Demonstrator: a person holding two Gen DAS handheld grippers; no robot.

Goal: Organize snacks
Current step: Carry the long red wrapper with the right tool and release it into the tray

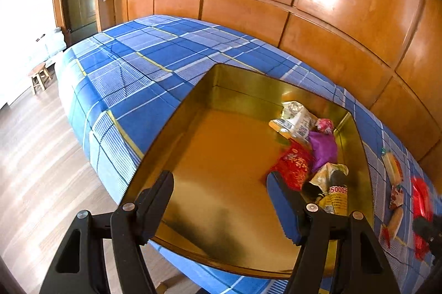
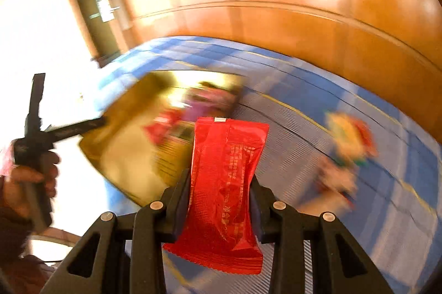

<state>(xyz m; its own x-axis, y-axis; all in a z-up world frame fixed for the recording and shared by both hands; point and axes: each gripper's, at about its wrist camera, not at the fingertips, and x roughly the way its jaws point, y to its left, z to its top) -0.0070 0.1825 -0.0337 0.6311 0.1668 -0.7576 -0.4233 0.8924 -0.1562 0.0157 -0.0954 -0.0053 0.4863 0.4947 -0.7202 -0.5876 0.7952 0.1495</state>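
Snack packets sit piled in the far right corner of a shallow gold-coloured metal tin (image 1: 193, 128), ahead of and beside the right finger of the left gripper (image 1: 221, 211): a red foil packet with gold Chinese characters (image 1: 294, 165), a plain purple packet (image 1: 323, 147), a white and grey printed packet (image 1: 297, 118), a small pink one (image 1: 324, 125), and a yellow and black packet reading "5000" (image 1: 334, 191). The left gripper's fingers are spread wide over the tin's near edge and grasp nothing. Outside the tin, to the right of those fingers, several more small packets (image 1: 393, 164) lie on the blue plaid cloth (image 1: 143, 56). In the right wrist view, the right gripper (image 2: 221, 200) is clenched on a glossy red foil snack packet (image 2: 228, 172), pinched at its waist between the two fingers, with its crimped top edge pointing forward beyond the fingertips and its lower edge hanging back between the finger bases. Small gold Chinese print runs along it, too fine to read. Beyond that packet the tin and the cloth are blurred.
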